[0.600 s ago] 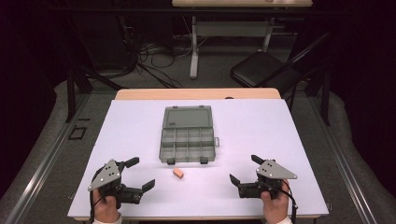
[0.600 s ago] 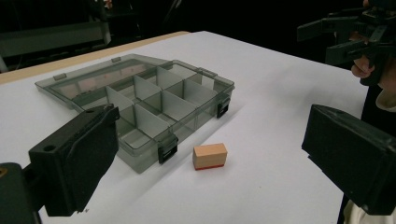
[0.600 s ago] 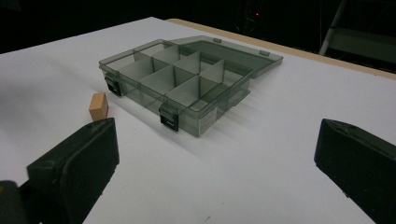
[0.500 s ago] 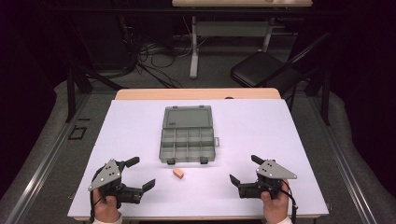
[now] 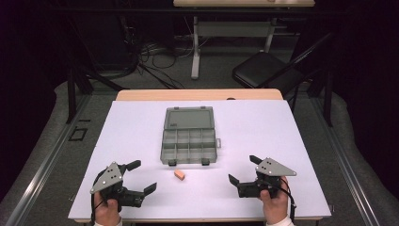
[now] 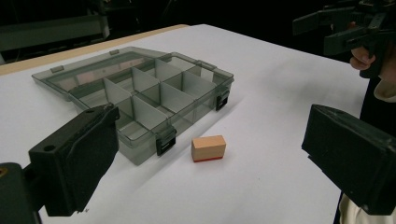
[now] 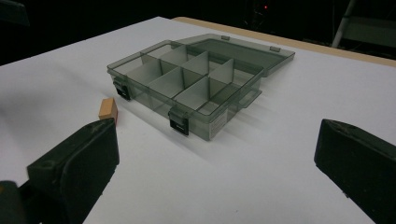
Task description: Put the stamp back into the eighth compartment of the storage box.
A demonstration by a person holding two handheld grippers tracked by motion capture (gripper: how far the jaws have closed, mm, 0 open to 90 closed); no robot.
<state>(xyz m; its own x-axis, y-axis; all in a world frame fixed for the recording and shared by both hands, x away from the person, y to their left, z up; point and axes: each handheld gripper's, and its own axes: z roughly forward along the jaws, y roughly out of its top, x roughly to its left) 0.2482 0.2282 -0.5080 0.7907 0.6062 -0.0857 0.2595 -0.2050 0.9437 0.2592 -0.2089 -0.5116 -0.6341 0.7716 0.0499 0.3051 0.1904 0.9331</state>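
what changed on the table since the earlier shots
Nothing visibly changed. The left tool and the right tool rest near the table's front edge with jaws open and nothing between them, as before. The small orange block lies in the same spot just in front of the open compartment box, apart from it and from both tools.

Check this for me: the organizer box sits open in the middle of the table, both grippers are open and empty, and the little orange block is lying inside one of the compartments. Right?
Not quite. The orange block lies on the table just in front of the organizer box, outside its compartments, as the high view shows. The rest holds: box open, left gripper and right gripper open and empty.
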